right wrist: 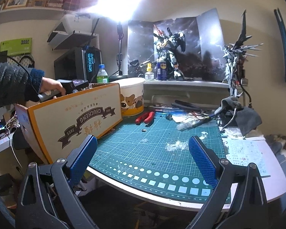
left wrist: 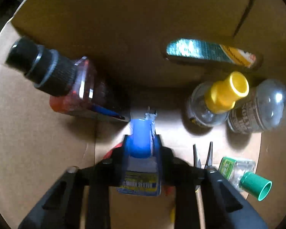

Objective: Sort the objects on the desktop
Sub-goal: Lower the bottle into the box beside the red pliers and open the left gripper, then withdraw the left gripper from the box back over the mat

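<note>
One blue-capped bottle (left wrist: 139, 164) sits clamped in the left jaws; right jaws gape wide, empty.

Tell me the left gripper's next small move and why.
Probably lower the blue-capped bottle onto the bare box floor below, since the left gripper's jaws pinch it above a gap between the red bottle and yellow-capped bottle.

Right hand-held gripper (right wrist: 142, 159) gapes above green cutting mat (right wrist: 152, 152) beside cardboard box (right wrist: 76, 122).
</note>
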{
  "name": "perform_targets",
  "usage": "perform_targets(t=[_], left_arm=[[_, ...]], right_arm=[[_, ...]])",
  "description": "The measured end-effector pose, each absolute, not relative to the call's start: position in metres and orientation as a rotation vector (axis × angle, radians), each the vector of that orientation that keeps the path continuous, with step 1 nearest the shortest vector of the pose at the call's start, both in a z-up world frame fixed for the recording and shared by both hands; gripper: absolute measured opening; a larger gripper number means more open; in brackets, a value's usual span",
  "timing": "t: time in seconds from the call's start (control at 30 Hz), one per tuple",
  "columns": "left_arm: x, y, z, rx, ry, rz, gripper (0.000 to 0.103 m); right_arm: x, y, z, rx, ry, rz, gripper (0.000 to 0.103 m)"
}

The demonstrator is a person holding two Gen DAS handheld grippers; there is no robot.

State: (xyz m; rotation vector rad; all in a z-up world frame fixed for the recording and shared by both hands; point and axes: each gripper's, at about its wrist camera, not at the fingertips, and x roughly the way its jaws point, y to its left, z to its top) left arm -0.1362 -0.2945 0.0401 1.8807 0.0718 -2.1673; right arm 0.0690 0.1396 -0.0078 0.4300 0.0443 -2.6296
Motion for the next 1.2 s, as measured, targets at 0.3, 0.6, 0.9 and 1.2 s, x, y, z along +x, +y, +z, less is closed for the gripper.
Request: perform_targets(t=[0.3,0.6,0.9,1.2], left_arm=[[-0.127,-0.302,0.076,1.823,0.132,-2.249,0.022],[-0.077,-0.289,0.121,1.685,0.145,-2.388,0.022],[-0.066,-0.292,0.143,1.695,0.090,-2.372,0.021],[-0.070,-0.292,0.161,1.705,-0.055,-2.402,0.021]], right_arm=[[0.064,0.133,-0.013,0.465,0.054,-2.601,0.097],[0.063,0.133,-0.016,0.471,0.028,-2.585,0.097],[0.068,0.124,-0.016,0.448,0.050,-2.562,0.097],[0.069,0.128,-0.018,0.463,0.047,-2.568,0.097]])
